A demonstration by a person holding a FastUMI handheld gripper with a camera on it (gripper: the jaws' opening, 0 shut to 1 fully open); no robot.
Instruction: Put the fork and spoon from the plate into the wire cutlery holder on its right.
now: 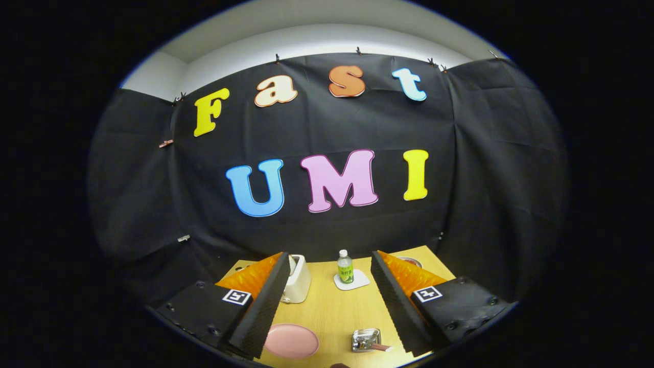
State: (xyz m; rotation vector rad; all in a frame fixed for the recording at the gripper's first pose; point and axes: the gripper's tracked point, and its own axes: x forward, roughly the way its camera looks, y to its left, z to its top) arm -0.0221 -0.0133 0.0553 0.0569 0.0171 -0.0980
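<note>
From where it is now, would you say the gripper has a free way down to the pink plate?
Probably yes. The gripper is open, its jaws wide apart and raised above the table. The pink plate lies low between them, beside the left jaw, with nothing on top blocking it.

The bench (332, 306) between the fingers looks like pale wood-grain laminate, smooth with a low sheen. Near the fingertips, a pink plate (291, 340) has a smooth, matt plastic look, and the wire cutlery holder (366, 339) beside it is bright, reflective metal. The open gripper (329, 301) has fingers (396, 301) faced with ribbed, matt foam-like pads. Beyond them stand a glossy cream toaster (298, 279) and a clear plastic bottle (345, 267) on a white coaster (352, 281).
</note>
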